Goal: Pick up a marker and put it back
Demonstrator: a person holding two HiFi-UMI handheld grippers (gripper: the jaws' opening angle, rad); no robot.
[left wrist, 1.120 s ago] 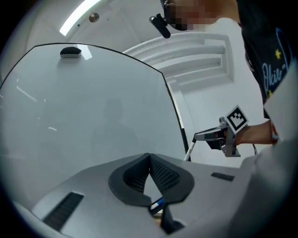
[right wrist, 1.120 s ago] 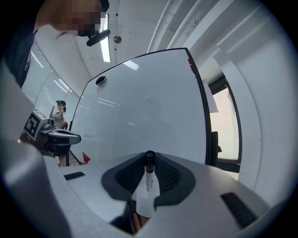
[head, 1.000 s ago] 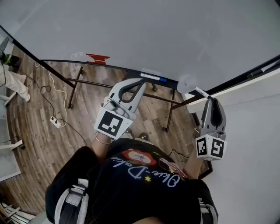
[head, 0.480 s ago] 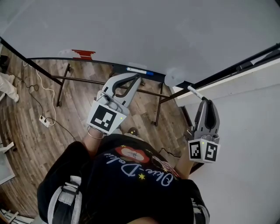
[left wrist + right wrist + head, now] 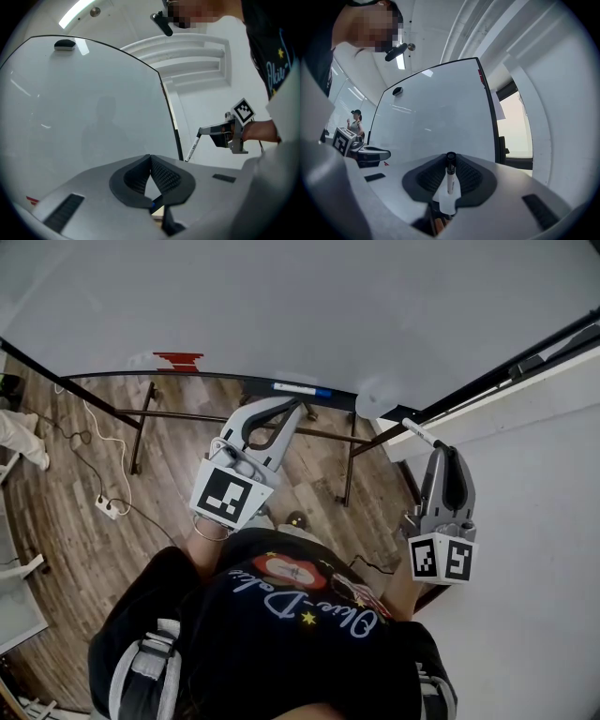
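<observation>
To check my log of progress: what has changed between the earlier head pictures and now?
Nothing clear: the right gripper stays shut on the marker, held near the whiteboard corner. The left gripper stays shut and empty. A second marker still lies on the whiteboard ledge.

front: whiteboard point(image 5: 281, 306) blocks | right: wall point(image 5: 544, 521) near | below: open floor point(image 5: 75, 474), stand legs point(image 5: 142, 427)

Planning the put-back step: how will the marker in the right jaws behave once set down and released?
The marker looks like a slim, rigid, round barrel, so it will probably roll on anything flat. It seems light: the right gripper holds it near one end without droop. The smooth plastic may slip.
</observation>
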